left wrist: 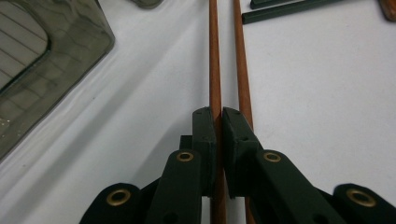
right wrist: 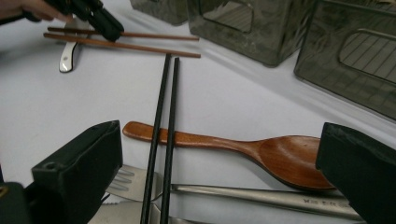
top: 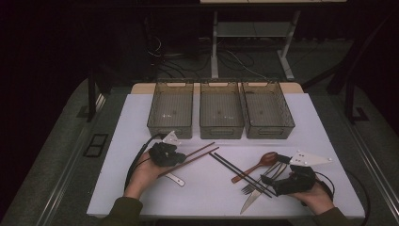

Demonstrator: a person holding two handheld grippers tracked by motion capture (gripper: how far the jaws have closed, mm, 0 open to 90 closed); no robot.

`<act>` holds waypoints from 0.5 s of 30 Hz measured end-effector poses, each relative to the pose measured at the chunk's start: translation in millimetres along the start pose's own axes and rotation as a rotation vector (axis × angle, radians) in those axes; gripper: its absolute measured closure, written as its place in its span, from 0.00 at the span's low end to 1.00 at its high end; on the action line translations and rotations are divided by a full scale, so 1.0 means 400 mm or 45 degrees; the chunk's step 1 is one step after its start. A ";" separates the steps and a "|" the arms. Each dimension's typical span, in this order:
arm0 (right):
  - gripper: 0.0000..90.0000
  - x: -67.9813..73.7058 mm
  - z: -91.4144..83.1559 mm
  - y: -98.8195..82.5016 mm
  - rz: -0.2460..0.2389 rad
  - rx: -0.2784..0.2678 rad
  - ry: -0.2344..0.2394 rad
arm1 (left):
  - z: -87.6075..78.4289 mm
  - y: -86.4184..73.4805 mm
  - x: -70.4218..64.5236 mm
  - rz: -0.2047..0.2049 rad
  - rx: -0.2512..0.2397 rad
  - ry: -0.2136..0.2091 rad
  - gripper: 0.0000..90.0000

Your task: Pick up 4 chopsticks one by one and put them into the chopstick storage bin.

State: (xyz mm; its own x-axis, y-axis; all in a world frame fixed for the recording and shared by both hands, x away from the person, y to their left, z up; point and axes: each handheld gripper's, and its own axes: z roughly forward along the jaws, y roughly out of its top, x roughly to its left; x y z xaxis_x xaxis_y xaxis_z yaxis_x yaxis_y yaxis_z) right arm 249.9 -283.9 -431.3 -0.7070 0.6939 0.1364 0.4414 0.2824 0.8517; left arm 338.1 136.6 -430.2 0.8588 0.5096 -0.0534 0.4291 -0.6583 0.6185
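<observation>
Cutlery lies nearest, at the right front of the table (top: pixel 117 188): a knife (top: pixel 249 201), a fork (top: pixel 256 182), a wooden spoon (top: pixel 258 165) and black chopsticks (top: pixel 240 173) crossing over them. Right hand-held gripper (top: pixel 270 181) sits low over this pile, jaws wide apart; in the right gripper view the black chopsticks (right wrist: pixel 161 140), spoon (right wrist: pixel 261 151) and fork (right wrist: pixel 140 179) lie between the jaws, untouched by the pads. Left hand-held gripper (top: pixel 181 157) is at the left front, jaws together and clamped on one of the brown chopsticks (top: pixel 195 157); in the left gripper view the pads pinch the left stick of the pair (left wrist: pixel 215 70), the other lying just beside the right jaw. A white-handled utensil (top: pixel 175 179) lies under the left hand. Farther back, three bins (top: pixel 221 110) stand side by side.
</observation>
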 end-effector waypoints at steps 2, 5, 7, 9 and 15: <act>0.01 0.002 0.006 -0.002 -0.018 0.021 -0.004 | -0.009 -0.002 0.001 -0.003 -0.008 0.011 0.93; 0.01 0.000 0.010 -0.003 -0.041 0.050 -0.013 | -0.015 -0.003 0.004 0.002 -0.018 0.009 0.93; 0.01 -0.001 0.011 -0.004 -0.037 0.056 -0.014 | -0.023 -0.006 0.004 0.000 -0.022 0.009 0.93; 0.01 -0.003 0.010 -0.006 -0.035 0.058 -0.017 | -0.030 -0.009 0.002 -0.001 -0.027 0.010 0.93; 0.01 -0.017 -0.003 -0.019 -0.023 0.068 -0.015 | -0.047 -0.019 0.000 -0.001 -0.037 -0.002 0.93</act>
State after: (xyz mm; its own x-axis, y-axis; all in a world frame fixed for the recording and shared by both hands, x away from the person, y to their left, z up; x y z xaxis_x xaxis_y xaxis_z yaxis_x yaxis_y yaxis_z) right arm 250.6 -291.7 -438.1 -0.7088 0.6960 0.1150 0.4579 0.3299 0.8255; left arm 329.7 152.0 -420.3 0.8587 0.5094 -0.0550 0.4216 -0.6414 0.6410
